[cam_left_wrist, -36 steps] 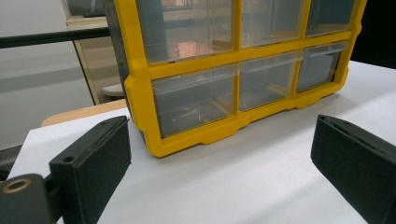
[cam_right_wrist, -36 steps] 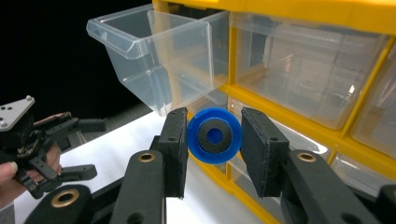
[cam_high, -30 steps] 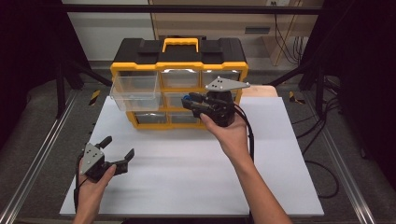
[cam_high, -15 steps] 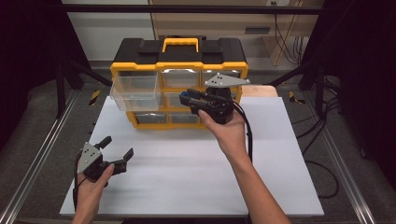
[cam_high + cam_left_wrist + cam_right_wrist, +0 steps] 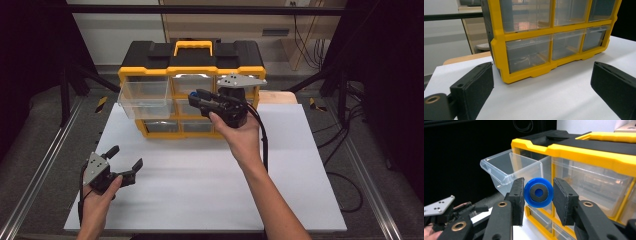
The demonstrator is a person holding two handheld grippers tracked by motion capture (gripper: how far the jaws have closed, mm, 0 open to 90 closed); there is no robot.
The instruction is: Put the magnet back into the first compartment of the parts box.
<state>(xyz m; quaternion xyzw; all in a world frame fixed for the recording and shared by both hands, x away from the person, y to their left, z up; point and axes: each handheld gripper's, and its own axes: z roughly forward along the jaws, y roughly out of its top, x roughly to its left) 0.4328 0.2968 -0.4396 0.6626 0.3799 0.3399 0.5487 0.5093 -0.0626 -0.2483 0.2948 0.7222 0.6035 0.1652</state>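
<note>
Right gripper (image 5: 537,195) pinches a small blue wheel (image 5: 538,192) by its rim, one pad on either side, held up in front of the yellow organizer (image 5: 190,75) near its middle drawers. Judging by looks, the wheel is light, hard plastic and smooth, so an off-centre squeeze could let it pop out; the rim across its widest part seems the safest hold. Left of it, the pulled-out clear drawer (image 5: 506,168) stands open. Left gripper (image 5: 122,162) rests spread at the near left of the white board (image 5: 200,190).

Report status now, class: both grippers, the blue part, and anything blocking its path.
Right gripper shut on blue disc. Left gripper open, low over table. Open drawer ahead, path clear.
</note>
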